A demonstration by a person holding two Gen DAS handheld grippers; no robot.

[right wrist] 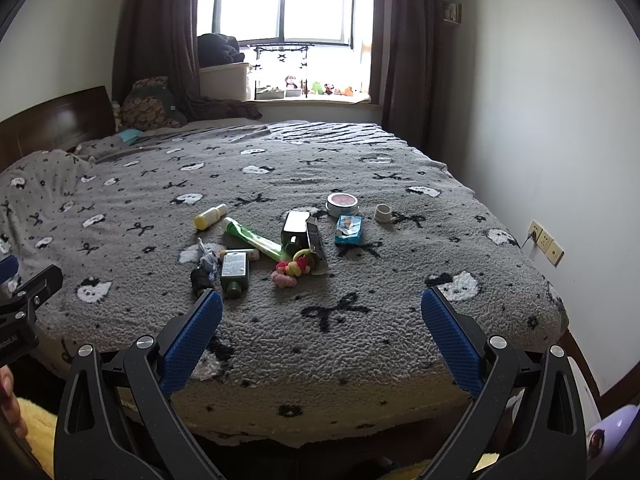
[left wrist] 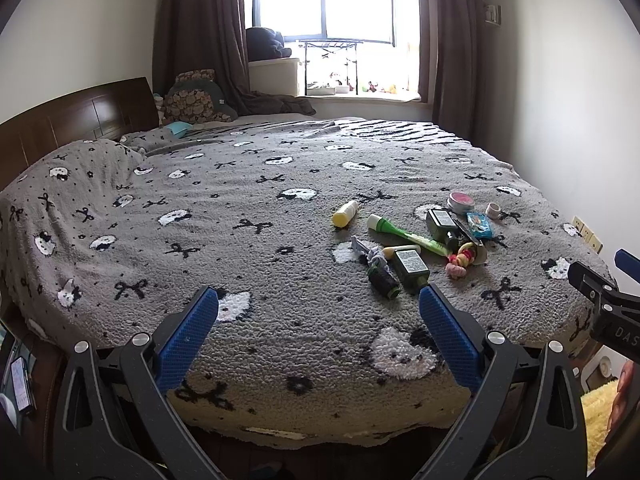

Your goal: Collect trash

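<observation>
Items for collection lie in one loose cluster on the bed (right wrist: 400, 344), toward its right half and near the foot edge, within reach of both tools.

Left to right, right wrist view:
- Yellow bottle (right wrist: 210, 216), on its side, slightly apart at the cluster's left.
- Crumpled grey scrap (right wrist: 209, 258) touching a dark roll (right wrist: 200, 279); likely plain rubbish.
- Green bottle (right wrist: 235, 271), flat, label up, cap toward the foot of the bed.
- Green tube (right wrist: 253, 238), lying diagonally, its thin end under the dark bottle (right wrist: 295, 230).
- Hair ties (right wrist: 291, 269), pink and yellow, bunched at a tipped container's mouth.
- Round tin (right wrist: 342, 203), upright; blue packet (right wrist: 349, 229) just in front; small white cup (right wrist: 383, 213) at the far right.

Left gripper (left wrist: 319, 302): jaws wide apart, holding nothing, hovering over the foot edge, cluster just beyond its right finger. Right gripper (right wrist: 322, 306): jaws likewise spread and empty, aimed at the cluster's near side. Judged stance: approach, nothing yet picked; no bin shows.

Surface: fuzzy grey blanket with cat faces and bows, soft, so light items may sink or roll.

Room: wooden headboard (right wrist: 52, 124) left, bright window (right wrist: 286, 4) with brown curtains behind, wall sockets (right wrist: 546, 244) right.
</observation>
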